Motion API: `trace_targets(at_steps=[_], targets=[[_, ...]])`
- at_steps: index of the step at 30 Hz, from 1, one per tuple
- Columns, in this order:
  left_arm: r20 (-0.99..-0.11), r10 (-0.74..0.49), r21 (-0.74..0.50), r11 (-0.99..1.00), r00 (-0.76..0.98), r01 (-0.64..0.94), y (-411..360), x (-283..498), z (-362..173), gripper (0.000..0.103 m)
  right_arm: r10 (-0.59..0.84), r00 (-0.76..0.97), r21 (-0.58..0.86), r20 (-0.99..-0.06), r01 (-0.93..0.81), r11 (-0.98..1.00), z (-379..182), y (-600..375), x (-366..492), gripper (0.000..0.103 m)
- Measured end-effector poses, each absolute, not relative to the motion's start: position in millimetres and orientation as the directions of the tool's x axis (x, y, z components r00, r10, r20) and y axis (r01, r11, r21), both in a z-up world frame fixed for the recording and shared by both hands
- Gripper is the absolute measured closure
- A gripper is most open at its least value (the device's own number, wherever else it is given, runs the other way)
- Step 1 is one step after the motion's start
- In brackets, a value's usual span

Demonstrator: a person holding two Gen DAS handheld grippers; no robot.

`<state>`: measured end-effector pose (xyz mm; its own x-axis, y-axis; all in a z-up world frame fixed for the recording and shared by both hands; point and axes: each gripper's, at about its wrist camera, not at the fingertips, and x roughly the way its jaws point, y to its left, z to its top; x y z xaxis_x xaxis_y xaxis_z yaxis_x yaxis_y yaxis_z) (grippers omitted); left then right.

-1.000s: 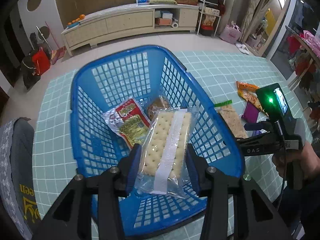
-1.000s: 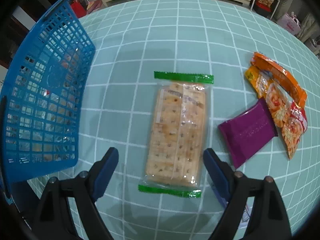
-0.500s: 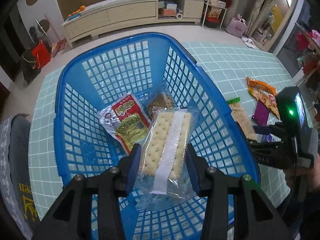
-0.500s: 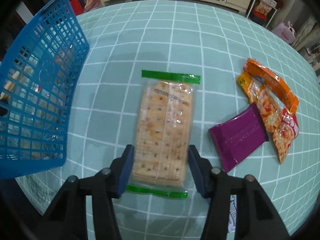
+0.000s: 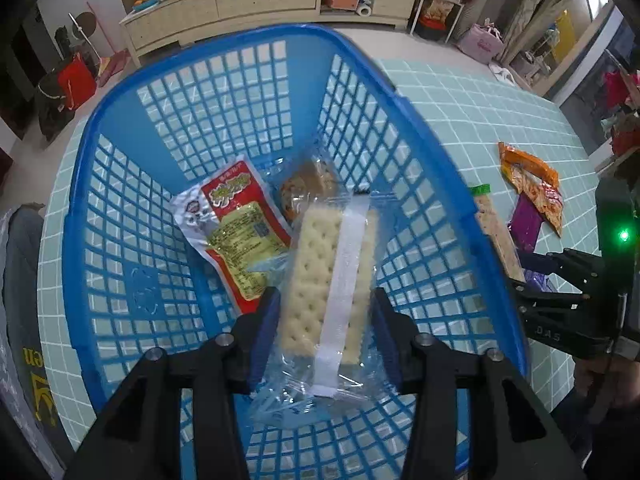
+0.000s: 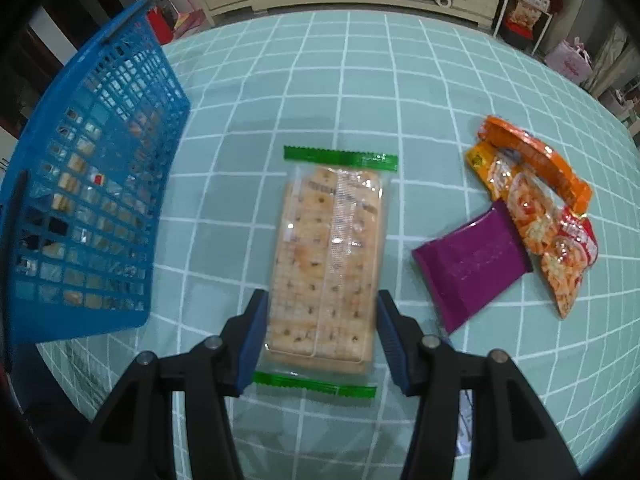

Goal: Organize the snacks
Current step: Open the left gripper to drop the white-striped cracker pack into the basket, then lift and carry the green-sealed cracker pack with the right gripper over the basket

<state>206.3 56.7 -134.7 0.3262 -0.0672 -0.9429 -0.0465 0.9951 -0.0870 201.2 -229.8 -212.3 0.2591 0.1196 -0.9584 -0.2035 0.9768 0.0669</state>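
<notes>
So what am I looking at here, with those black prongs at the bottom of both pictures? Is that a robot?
No robot: a person holds a two-fingered tool in each hand, and each tool carries a camera looking along its fingers. One picture comes from the left tool, which grips a clear pack of pale crackers over a blue basket. In the basket lie a red and yellow packet and a brownish snack. The other picture comes from the right tool, closed on a green-edged cracker pack lying on the teal checked tablecloth. Beside it are a purple packet and orange snack bags.
</notes>
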Motion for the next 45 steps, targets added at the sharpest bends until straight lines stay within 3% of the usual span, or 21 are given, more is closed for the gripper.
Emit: trace_targets(at_steps=[2,3,22,33,37,45], targets=[[-0.936,-0.081,-0.098,0.995,0.342,-0.034,53.8,204.3,-130.7,0.037,0.124,0.269,0.069,-0.955,-0.205,0.976,-204.5,-232.8,198.4,0.045],[-0.932,-0.081,-0.095,0.995,0.354,-0.024,51.2,201.7,-127.6,0.036,0.123,0.277,0.067,-0.953,-0.205,0.976,-199.5,-234.5,196.1,0.045],[-0.789,-0.081,-0.077,0.997,0.609,0.033,60.5,123.6,-44.6,0.036,0.222,0.464,0.087,-0.857,-0.295,0.952,-76.5,-194.0,131.2,0.045],[-0.716,-0.039,-0.050,0.999,0.697,0.005,86.2,84.4,-21.8,0.035,0.268,0.499,0.066,-0.824,-0.386,0.920,-44.8,-145.2,109.7,0.045],[-0.709,-0.015,-0.032,0.999,0.705,-0.011,95.5,78.0,-20.5,0.021,0.273,0.491,0.063,-0.827,-0.403,0.913,-44.1,-130.5,107.6,0.045],[-0.728,-0.024,-0.066,0.997,0.686,-0.035,123.0,77.8,-31.2,0.009,0.253,0.471,0.039,-0.845,-0.417,0.908,-48.9,-106.2,115.4,0.045]])
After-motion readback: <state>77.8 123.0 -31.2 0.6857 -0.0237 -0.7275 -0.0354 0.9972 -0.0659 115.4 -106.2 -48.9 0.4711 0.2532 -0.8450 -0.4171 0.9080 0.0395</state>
